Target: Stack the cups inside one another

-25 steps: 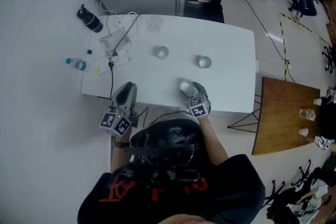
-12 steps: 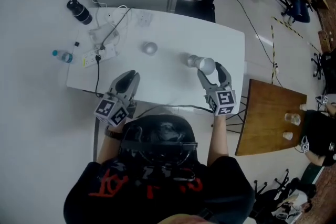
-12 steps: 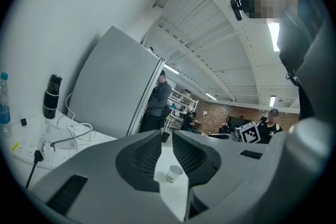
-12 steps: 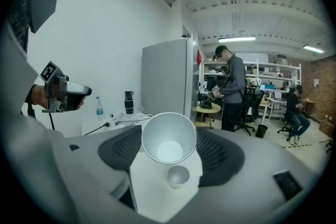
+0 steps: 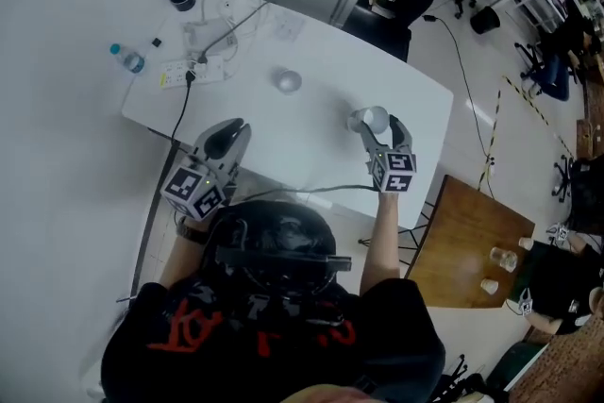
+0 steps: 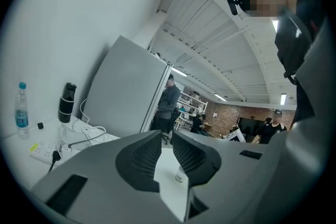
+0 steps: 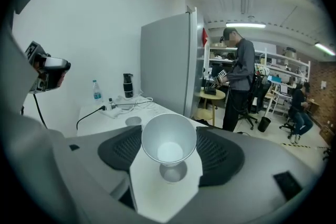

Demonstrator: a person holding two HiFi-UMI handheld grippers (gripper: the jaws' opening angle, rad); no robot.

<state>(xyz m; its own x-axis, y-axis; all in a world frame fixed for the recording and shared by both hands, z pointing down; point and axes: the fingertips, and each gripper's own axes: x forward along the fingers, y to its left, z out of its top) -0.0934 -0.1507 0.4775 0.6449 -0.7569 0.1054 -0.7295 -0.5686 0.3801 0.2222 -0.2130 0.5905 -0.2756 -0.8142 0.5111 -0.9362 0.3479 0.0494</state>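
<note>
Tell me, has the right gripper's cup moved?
Yes. The held cup left the table's near edge and now hangs over the right-hand standing cup.

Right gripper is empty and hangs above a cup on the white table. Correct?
Not empty. The right gripper is shut on a cup and hangs above another cup on the white table, as the right gripper view shows.

Lifted off the near edge of the worktop (image 5: pixel 326 61) and carried up and to the right in the right gripper (image 5: pixel 379 129): white cup (image 7: pixel 168 141), clamped between the jaws. Now hanging just above another cup (image 7: pixel 172 171), directly below the gripper's tips.
</note>
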